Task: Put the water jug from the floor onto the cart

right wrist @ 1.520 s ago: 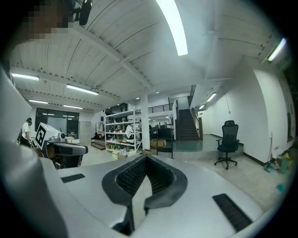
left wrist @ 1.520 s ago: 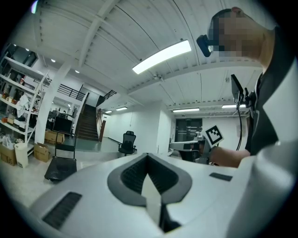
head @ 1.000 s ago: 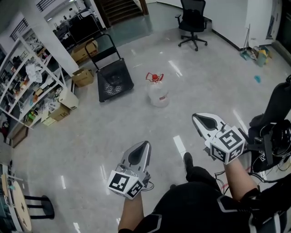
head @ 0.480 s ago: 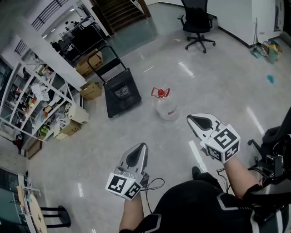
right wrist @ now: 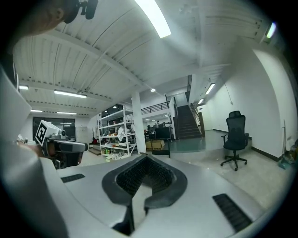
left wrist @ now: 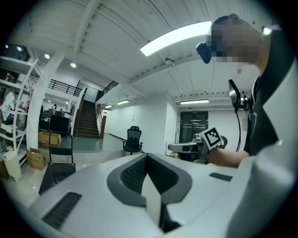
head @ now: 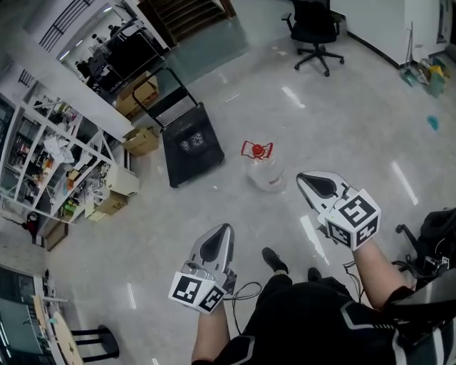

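Note:
The clear water jug [head: 266, 172] with a red cap and handle [head: 256, 150] stands upright on the grey floor in the head view. Left of it and slightly farther off sits the black platform cart [head: 191, 145], its push handle [head: 158, 84] raised at the far end. My right gripper [head: 302, 178] is shut and holds nothing; its tip is just right of the jug and a little nearer, not touching it. My left gripper [head: 225, 227] is also shut and empty, well short of the jug and cart. In each gripper view the jaws [left wrist: 148, 158] [right wrist: 146, 158] meet with nothing between them.
White shelving [head: 57, 171] full of goods lines the left side, with cardboard boxes [head: 142, 139] beside the cart. An office chair [head: 313, 28] stands far back, stairs [head: 178, 14] behind the cart. The person's feet [head: 274, 260] are on the floor between the grippers.
Both grippers have been carried forward across the floor. The jug and cart now sit closer, the jug near the right gripper's tip. Both stay shut and empty.

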